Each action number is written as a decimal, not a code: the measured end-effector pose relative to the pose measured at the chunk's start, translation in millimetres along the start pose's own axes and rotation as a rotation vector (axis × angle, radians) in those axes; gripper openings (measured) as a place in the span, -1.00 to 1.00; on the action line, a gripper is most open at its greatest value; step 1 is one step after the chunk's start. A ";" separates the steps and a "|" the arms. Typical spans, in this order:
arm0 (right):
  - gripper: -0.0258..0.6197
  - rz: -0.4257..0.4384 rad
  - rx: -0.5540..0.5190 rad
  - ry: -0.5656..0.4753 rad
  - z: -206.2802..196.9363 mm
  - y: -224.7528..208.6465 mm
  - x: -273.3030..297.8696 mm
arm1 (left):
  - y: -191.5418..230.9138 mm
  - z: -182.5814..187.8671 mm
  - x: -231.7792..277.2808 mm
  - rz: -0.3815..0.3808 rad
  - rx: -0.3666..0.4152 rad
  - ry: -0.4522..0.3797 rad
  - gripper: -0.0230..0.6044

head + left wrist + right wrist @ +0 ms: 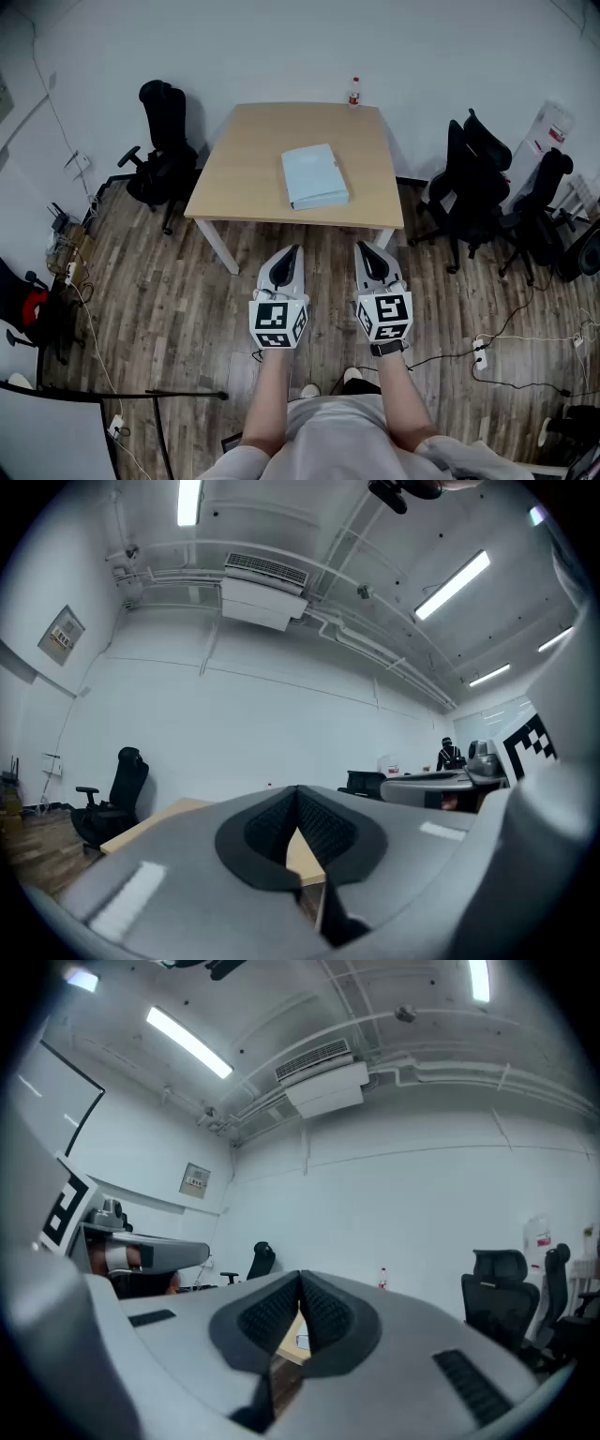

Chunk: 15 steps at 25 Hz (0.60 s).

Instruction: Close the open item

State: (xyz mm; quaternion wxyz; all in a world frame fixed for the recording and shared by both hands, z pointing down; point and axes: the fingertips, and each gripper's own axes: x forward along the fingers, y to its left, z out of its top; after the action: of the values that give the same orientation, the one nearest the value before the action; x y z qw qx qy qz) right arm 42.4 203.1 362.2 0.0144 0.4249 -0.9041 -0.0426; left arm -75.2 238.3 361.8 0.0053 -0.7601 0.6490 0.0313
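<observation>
Well, the person stands back from the table [242,155] with both tools held level out in front, side by side and a little apart, over the wood floor [159,281] and short of the table's near edge. The left gripper [293,250] has its jaws brought together at the tips, with nothing between the ribbed pads; through the small gap lower down you only see the tabletop beyond. The right gripper [362,247] is the same: jaws fully closed, pads meeting, holding nothing.

On the table lies a pale blue folder [314,176], flat, somewhat right of the middle and closer to the near edge than the far one, turned slightly askew to the table's sides. From this far off it could be a folder or a slim box, and I cannot make out whether its cover is up or down. Neither tool touches it; both are well apart from it.

A small bottle [354,91] with a red cap stands upright at the far edge, toward the far right corner. A black office chair [164,141] sits off the table's left side, and several more black chairs [478,178] cluster off its right side. Cables and a power strip [481,352] trail across the floor to the person's right.
</observation>
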 end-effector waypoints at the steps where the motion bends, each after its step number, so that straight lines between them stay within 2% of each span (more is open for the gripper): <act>1: -0.88 0.005 0.007 0.008 -3.4 -8.0 4.2 | -4.0 -1.6 6.5 0.000 -0.002 0.004 -0.90; 5: -0.88 0.031 0.034 0.035 -14.6 -37.7 16.8 | -22.5 -10.7 30.9 0.008 -0.014 0.032 -0.90; 9: -0.88 0.060 0.067 0.018 -12.6 -53.4 28.2 | -37.2 -10.7 43.8 0.026 0.040 0.044 -0.90; 12: -0.88 0.046 0.114 0.013 -12.7 -67.7 36.2 | -39.7 -9.1 52.2 0.057 0.090 0.043 -0.90; 15: -0.88 0.040 0.171 0.013 -14.5 -83.2 38.6 | -39.1 -6.8 60.2 0.095 0.107 0.044 -0.90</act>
State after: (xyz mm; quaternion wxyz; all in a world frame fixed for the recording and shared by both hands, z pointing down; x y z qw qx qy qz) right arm 82.5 119.5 368.9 -0.0151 0.4067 -0.9127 0.0380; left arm -27.0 184.7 364.0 0.0303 -0.7275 0.6852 -0.0198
